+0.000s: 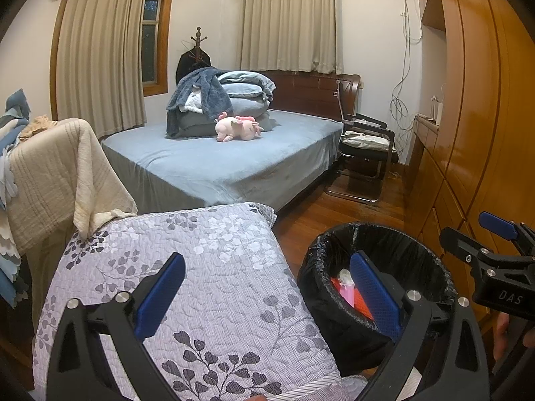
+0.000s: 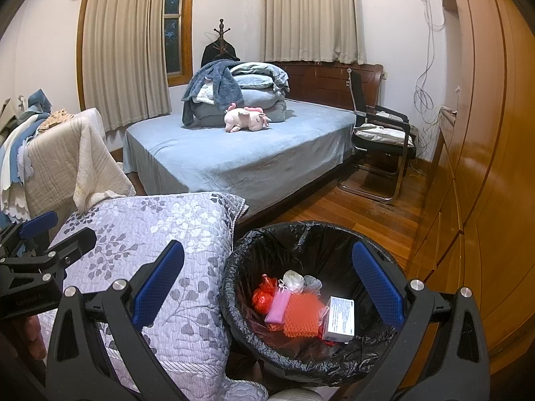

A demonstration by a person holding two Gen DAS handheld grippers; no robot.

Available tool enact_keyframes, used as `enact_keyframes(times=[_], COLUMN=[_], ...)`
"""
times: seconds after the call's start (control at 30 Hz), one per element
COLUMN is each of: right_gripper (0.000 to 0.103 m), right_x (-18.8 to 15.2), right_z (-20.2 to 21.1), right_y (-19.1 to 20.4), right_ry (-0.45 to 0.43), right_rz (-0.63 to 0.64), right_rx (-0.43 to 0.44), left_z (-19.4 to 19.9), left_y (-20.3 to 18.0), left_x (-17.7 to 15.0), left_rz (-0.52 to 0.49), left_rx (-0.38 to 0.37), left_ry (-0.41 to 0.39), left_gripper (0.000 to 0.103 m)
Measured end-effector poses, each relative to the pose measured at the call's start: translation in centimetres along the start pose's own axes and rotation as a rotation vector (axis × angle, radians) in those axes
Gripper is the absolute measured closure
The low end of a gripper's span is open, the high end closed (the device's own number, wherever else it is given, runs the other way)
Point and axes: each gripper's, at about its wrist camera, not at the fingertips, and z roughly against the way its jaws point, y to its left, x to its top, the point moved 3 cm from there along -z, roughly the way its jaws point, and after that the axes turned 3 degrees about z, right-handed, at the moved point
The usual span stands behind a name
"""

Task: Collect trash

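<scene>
Both grippers empty over the bin area.
Right gripper (image 2: 267, 287) (jaws wide) hangs above the lined trash bin (image 2: 234, 264); left gripper (image 1: 267, 290), equally wide, sits bin-left.

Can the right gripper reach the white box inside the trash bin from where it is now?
Probably yes. The right gripper is open above the trash bin, which has no lid, and the white box lies on top of the other trash with nothing covering it, so a straight descent looks free.
</scene>
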Motion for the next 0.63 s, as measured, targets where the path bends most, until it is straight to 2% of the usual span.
enact_keyframes(times=[0.63], right_gripper=[0.005], right_x=[0.03], right_z=[-0.1], right_y=[-0.09], right_ry=[0.001], right_rz=[-0.001], right_rx=[0.0], left_z=[-0.47], left_y=[0.19], left_x=[-0.73], left_rz=[0.005], left_rx=[-0.004], left_ry=[0.021], left_gripper=[0.006])
